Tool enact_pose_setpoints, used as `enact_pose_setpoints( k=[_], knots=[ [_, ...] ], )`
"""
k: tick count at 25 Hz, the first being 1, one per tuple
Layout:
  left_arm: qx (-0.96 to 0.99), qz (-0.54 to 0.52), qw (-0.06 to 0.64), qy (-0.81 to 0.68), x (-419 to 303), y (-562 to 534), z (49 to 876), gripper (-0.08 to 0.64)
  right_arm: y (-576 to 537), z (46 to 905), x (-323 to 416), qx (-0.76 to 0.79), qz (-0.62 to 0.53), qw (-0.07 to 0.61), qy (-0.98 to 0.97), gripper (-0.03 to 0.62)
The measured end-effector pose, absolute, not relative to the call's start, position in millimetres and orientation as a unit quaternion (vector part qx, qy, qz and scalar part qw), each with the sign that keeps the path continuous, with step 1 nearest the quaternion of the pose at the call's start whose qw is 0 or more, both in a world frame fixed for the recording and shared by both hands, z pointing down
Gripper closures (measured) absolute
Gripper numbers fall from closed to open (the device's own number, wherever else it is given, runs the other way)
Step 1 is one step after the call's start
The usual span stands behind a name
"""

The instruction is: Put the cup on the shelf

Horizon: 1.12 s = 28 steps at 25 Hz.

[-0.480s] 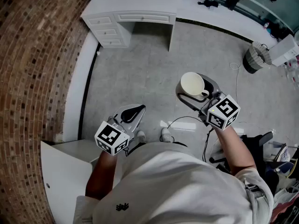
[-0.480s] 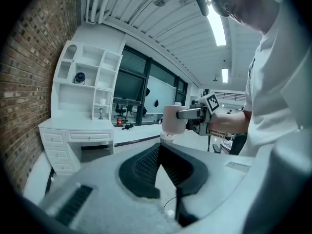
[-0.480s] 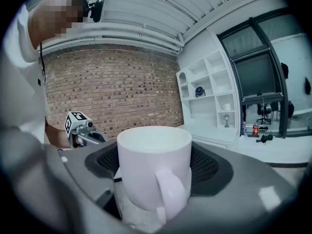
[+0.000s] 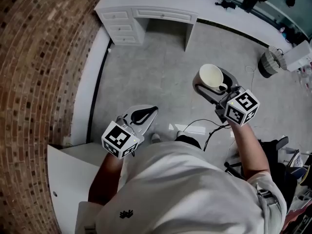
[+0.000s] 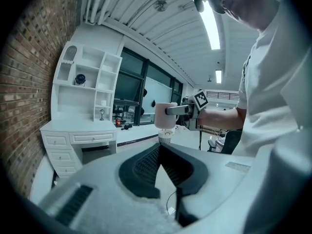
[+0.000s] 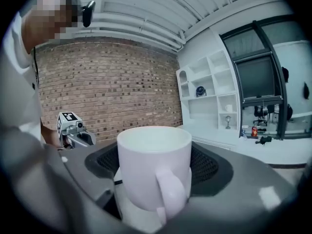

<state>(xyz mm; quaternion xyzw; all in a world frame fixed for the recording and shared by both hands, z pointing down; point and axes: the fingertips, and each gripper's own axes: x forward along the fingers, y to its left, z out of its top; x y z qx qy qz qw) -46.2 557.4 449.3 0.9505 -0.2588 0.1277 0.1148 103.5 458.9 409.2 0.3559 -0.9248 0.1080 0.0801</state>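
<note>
The head view looks steeply down from above the person, with the left gripper [image 4: 145, 114] and right gripper [image 4: 212, 80] below it and the white desk [image 4: 146, 13] at its top edge. The left gripper view sits low behind its jaws, facing the shelf [image 5: 85, 89] and that desk. The right gripper view, tight behind the cup [image 6: 153, 167], faces the brick wall [image 6: 107, 87] and the same shelf

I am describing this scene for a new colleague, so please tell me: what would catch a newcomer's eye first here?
First the white cup, upright and gripped in the tongs of the right gripper, carried above the grey floor. Next the white shelf unit on top of a desk, beside the brick wall. The left gripper is near the person's body, its tongs closed on nothing.
</note>
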Motion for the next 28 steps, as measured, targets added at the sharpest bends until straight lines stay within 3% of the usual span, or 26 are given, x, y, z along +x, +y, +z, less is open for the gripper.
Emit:
enact_pose_setpoints(
  k=[10, 28],
  knots=[
    [0.958, 0.119, 0.120, -0.230, -97, 539, 459, 0.557, 410, 392, 54, 0.359, 0.115, 0.082, -0.923, 0.160],
    [0.965, 0.126, 0.110, -0.200, -11, 317, 432, 0.557, 163, 352, 127, 0.352, 0.061, 0.081, -0.930, 0.160]
  ],
)
